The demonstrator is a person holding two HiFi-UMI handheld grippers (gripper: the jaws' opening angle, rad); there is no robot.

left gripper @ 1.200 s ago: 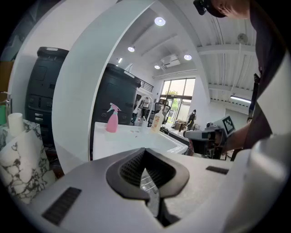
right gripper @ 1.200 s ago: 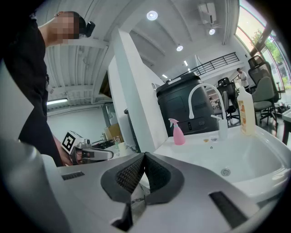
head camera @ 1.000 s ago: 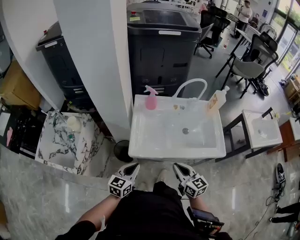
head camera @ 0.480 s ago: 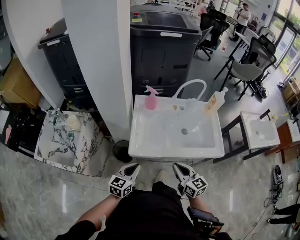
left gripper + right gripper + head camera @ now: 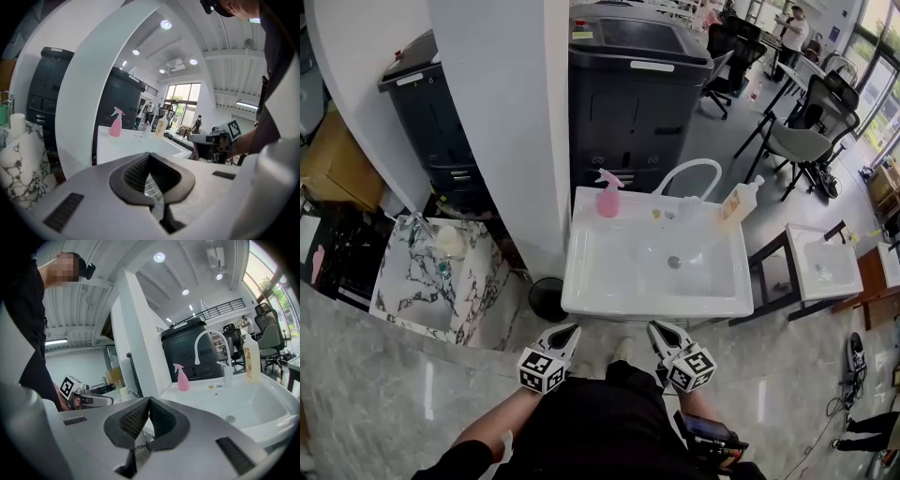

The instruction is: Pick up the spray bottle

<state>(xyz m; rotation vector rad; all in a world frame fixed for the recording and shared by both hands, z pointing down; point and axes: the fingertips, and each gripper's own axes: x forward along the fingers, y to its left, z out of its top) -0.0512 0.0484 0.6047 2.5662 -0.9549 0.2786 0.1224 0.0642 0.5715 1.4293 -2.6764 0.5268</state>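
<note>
The pink spray bottle (image 5: 607, 196) stands upright on the back left corner of the white sink (image 5: 581, 281); it also shows as a small pink spray bottle (image 5: 115, 125) in the left gripper view and as the pink spray bottle (image 5: 181, 378) in the right gripper view. My left gripper (image 5: 566, 334) and right gripper (image 5: 660, 334) hover side by side just in front of the sink's near edge, well short of the bottle. Both are shut with nothing between the jaws (image 5: 149, 156) (image 5: 149, 401).
A white curved faucet (image 5: 686, 173) and a pale yellow bottle (image 5: 739, 200) stand at the sink's back. A white pillar (image 5: 502, 122) rises left of the sink, with a marbled basin (image 5: 441, 281) beyond it. Black cabinets (image 5: 637, 94) stand behind. A smaller sink (image 5: 820, 262) is at right.
The head view has shifted slightly, so the sink sits a little lower and to the right in the picture. Both grippers keep their places and stay shut.
</note>
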